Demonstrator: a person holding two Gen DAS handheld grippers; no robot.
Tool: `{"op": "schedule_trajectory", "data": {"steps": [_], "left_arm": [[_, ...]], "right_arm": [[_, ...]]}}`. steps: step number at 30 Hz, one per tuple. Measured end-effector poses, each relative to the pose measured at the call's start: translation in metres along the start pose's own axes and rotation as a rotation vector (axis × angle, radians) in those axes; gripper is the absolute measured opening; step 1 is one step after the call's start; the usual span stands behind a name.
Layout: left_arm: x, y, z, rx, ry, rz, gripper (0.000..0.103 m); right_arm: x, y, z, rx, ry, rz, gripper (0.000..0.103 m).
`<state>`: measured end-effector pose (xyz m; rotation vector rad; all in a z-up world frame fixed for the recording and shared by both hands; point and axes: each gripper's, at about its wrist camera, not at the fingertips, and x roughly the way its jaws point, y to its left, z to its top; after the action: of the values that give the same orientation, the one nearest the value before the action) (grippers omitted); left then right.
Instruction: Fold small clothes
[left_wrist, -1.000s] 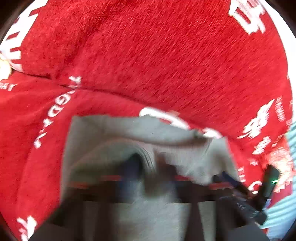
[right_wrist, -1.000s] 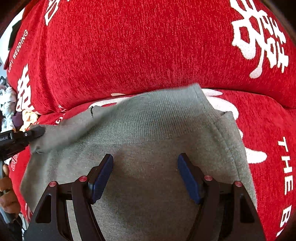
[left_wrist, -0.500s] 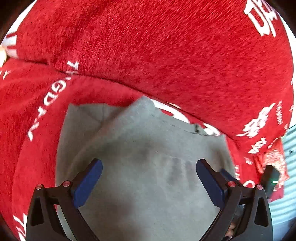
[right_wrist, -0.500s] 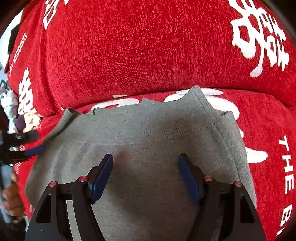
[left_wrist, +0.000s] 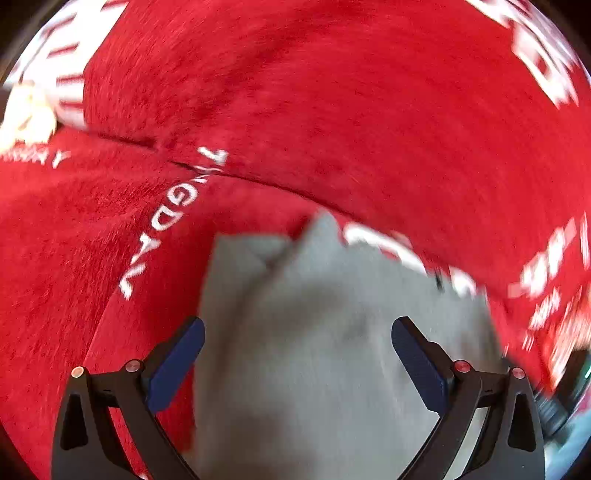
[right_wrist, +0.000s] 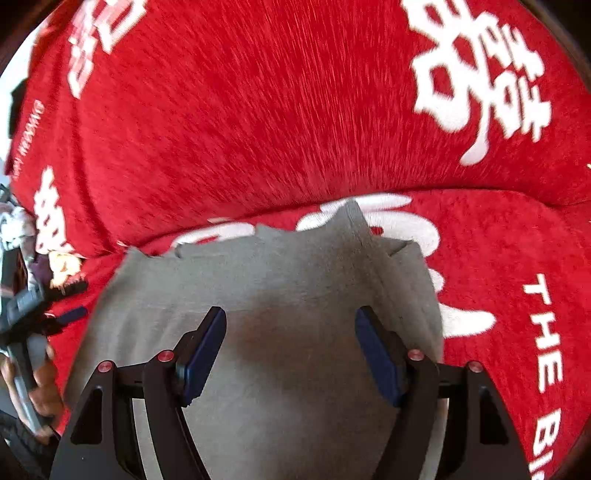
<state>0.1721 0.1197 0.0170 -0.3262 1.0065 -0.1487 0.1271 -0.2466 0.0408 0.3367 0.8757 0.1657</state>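
Observation:
A small grey knit garment (left_wrist: 314, 332) (right_wrist: 288, 295) lies folded on a red sofa seat, its far edge close to the backrest. My left gripper (left_wrist: 297, 332) hovers open above it, blue pads wide apart with nothing between them. My right gripper (right_wrist: 290, 325) is open too, over the garment's middle, with only flat cloth under the gap. In the right wrist view the left gripper (right_wrist: 66, 301) shows at the left edge beside the garment, held by a hand (right_wrist: 40, 391).
The red sofa cover (right_wrist: 258, 110) with white lettering fills both views; the backrest cushion (left_wrist: 332, 92) rises just behind the garment. A pale patterned object (left_wrist: 26, 114) lies at the far left of the seat.
The left gripper let go of the grey cloth, opened and drew back; the lifted edge dropped flat. The right gripper pulled back a little, still open. The garment looks smaller in both views.

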Motion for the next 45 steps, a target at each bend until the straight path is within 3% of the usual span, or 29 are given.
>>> {"op": "schedule_trajectory", "data": {"steps": [3,5,8,10,12,16,22,30,34,41,45], "left_arm": [[-0.002,-0.04,-0.042,0.175,0.003,0.016,0.101],[0.003,-0.06,-0.067,0.286,0.011,0.078,0.101],[0.01,-0.056,-0.083,0.329,0.017,0.154,0.102],[0.004,-0.046,-0.086,0.313,-0.007,0.178,0.102],[-0.014,-0.031,-0.087,0.261,-0.027,0.176,0.102],[-0.057,0.009,-0.093,0.155,-0.12,0.089,0.102],[-0.037,0.058,-0.104,-0.018,-0.023,0.001,0.102],[-0.024,0.033,-0.113,0.04,-0.104,0.081,0.102],[-0.025,0.03,-0.106,0.029,-0.086,-0.02,0.102],[-0.031,0.079,-0.106,-0.217,-0.124,-0.404,0.101],[-0.03,0.072,-0.103,-0.2,-0.128,-0.401,0.099]], "right_arm": [[-0.009,0.025,-0.023,-0.102,0.027,0.03,0.076],[-0.011,0.038,-0.039,-0.186,0.051,0.007,0.076],[-0.013,0.03,-0.061,-0.214,0.076,-0.063,0.076],[-0.019,0.011,-0.069,-0.212,0.069,-0.15,0.074],[-0.037,0.003,-0.075,-0.202,0.042,-0.132,0.073],[-0.064,0.022,-0.087,-0.247,-0.006,-0.177,0.076],[-0.041,0.044,-0.111,-0.276,0.074,-0.145,0.076],[-0.038,0.04,-0.116,-0.223,0.081,-0.162,0.078],[-0.048,0.047,-0.104,-0.203,0.072,-0.129,0.078],[-0.023,0.097,-0.061,-0.239,0.117,-0.055,0.078],[0.008,0.14,-0.032,-0.249,0.149,-0.003,0.078]]}}
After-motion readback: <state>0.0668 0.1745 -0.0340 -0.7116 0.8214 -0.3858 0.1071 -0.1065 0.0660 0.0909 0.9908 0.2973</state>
